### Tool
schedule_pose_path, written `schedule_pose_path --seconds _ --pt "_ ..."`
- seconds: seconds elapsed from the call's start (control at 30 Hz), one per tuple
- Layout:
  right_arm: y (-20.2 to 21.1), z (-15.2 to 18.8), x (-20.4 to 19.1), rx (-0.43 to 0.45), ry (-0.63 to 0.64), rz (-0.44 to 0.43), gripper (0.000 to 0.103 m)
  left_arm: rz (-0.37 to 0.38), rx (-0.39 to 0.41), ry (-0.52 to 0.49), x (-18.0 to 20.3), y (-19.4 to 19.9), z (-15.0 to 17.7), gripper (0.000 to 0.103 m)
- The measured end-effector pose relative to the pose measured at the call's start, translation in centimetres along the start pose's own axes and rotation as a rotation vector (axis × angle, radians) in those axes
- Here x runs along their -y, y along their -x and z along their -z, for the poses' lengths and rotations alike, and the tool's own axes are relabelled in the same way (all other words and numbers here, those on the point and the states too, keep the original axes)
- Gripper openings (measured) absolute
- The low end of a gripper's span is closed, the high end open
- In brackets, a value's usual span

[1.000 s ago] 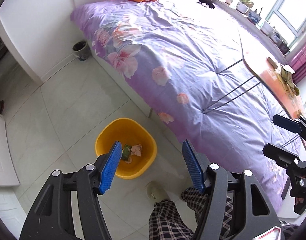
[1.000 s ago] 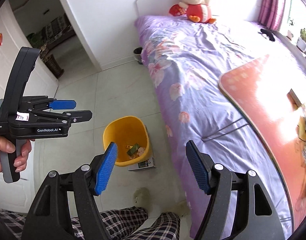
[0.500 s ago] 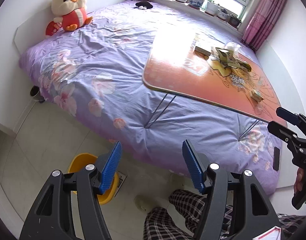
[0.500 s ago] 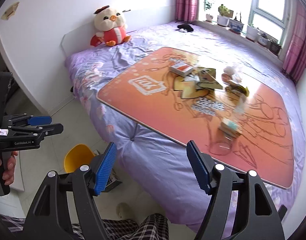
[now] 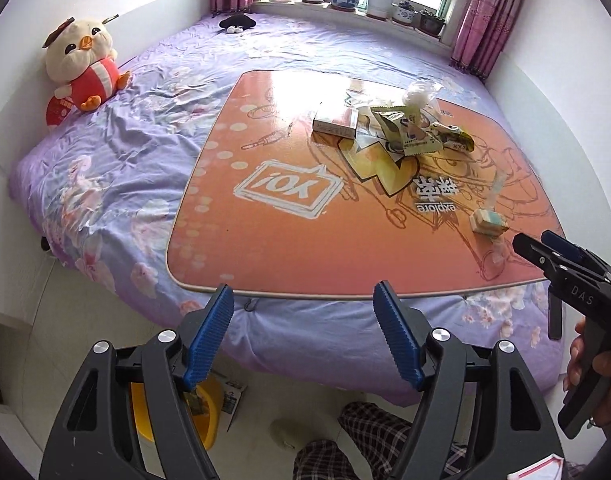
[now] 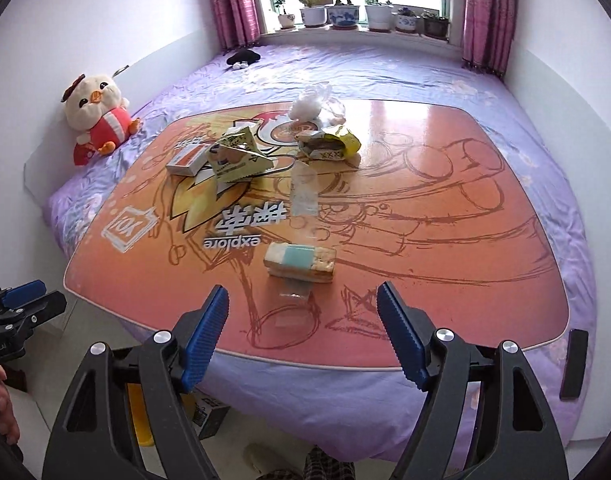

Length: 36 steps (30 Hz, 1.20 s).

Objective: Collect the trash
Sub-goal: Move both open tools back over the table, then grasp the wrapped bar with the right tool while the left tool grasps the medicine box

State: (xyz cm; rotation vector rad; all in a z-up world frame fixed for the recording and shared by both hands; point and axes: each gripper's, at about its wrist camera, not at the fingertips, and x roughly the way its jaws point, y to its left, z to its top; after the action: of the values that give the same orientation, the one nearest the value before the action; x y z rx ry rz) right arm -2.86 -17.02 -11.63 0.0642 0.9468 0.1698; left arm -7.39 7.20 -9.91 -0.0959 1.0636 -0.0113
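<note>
Trash lies on the orange low table [image 6: 445,240] that stands on the bed: a small box [image 6: 187,160], a crumpled yellow wrapper [image 6: 237,156], a torn wrapper [image 6: 329,144], a white plastic bag [image 6: 311,102], a clear wrapper [image 6: 304,194] and a teal-banded snack bar [image 6: 301,262]. My right gripper [image 6: 302,300] hovers over the table's near edge just short of the bar, jaws opening with nothing between them. My left gripper [image 5: 302,300] is off the table's near edge over the bedspread, jaws also opening and empty. The yellow bin [image 5: 203,420] shows on the floor behind its left finger.
A plush chick [image 5: 81,68] sits at the bed's head on the left. Plant pots [image 6: 341,14] line the windowsill. A black flat object [image 6: 573,364] lies on the bedspread at the right. A small carton [image 6: 209,416] is beside the bin, and a plaid trouser leg [image 5: 369,428] is below.
Both views have swung away from the floor and the yellow bin up to the table with the trash. Both grippers' jaws stand a little wider.
</note>
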Motion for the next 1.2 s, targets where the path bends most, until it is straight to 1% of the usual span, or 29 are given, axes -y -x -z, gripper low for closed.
schedule_pose_path --seconds 0.17,0.3,0.33,0.37,0.4,0.43,0.67,0.9,1.17,1.2 --pt "-3.0 -0.2 -0.8 -0.026 0.002 0.045 0.077 -0.014 -0.010 -0.012 0.7 -1.5 -2.2 0.073" --pt "-4.1 -0.4 -1.1 -0.024 -0.008 0.059 0.077 -0.013 -0.025 -0.011 1.1 -2.8 -3.7 0.073" --pt "-4.4 -0.5 -1.2 -0.023 0.002 0.074 0.072 -0.013 -0.028 -0.011 1.2 -3.1 -4.0 0.073" --pt "-4.6 -0.5 -1.2 -0.023 0.009 0.088 0.065 -0.013 -0.032 -0.013 1.3 -3.4 -4.3 0.073" --pt "-4.6 -0.5 -1.2 -0.011 0.015 0.088 0.060 -0.011 -0.035 -0.015 1.4 -3.7 -4.5 0.073" --pt "-4.5 -0.6 -1.2 -0.007 0.026 0.086 0.051 -0.010 -0.037 -0.019 1.5 -4.0 -4.7 0.073" --pt "-4.8 -1.7 0.7 -0.016 0.044 0.051 0.050 -0.008 -0.044 -0.060 2.6 -6.9 -7.4 0.073" --pt "-5.4 -3.2 1.5 -0.044 0.091 -0.003 0.050 -0.017 -0.063 -0.058 3.2 -10.5 -10.7 0.073" --pt "-5.9 -4.1 2.6 -0.051 0.123 -0.007 0.050 -0.031 -0.065 -0.088 4.0 -13.3 -13.8 0.070" --pt "-5.9 -4.2 2.6 -0.051 0.128 -0.007 0.050 -0.034 -0.064 -0.094 4.2 -13.5 -14.1 0.067"
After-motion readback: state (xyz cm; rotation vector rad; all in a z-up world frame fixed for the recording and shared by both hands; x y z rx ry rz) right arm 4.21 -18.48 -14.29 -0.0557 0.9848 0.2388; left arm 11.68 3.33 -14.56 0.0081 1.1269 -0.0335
